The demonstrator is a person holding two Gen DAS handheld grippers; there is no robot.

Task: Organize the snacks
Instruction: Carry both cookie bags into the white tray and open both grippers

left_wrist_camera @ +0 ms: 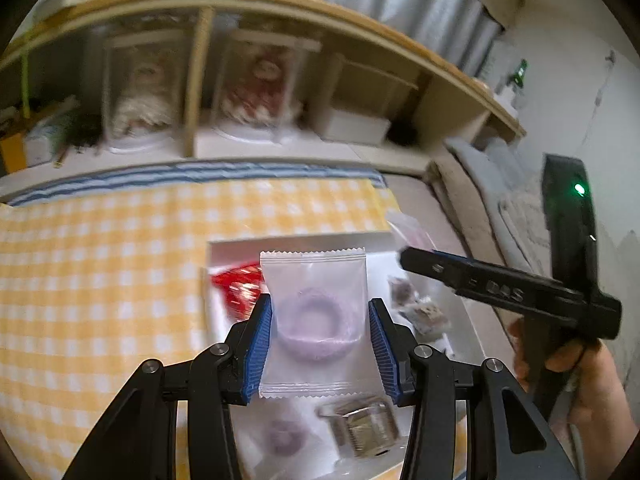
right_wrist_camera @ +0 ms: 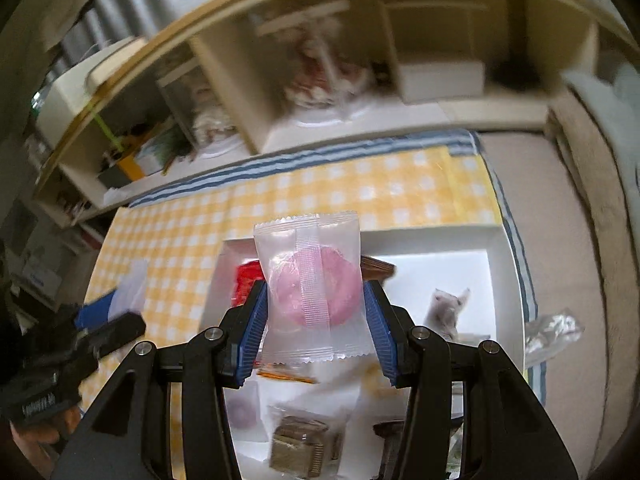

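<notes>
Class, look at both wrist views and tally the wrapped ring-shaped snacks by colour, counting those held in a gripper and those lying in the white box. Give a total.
Pale purple ring snack, held in the left gripper: 1
Pink ring snack, held in the right gripper: 1
Dark purple ring snack, lying in the white box: 1
Total: 3

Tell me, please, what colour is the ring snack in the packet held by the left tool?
Pale lilac ring snack, sealed in a clear packet; the left wrist view shows it best.

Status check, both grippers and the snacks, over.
Left gripper shut on purple donut packet. Right gripper shut on pink donut packet. Both held above white box. Nothing in the way.
</notes>
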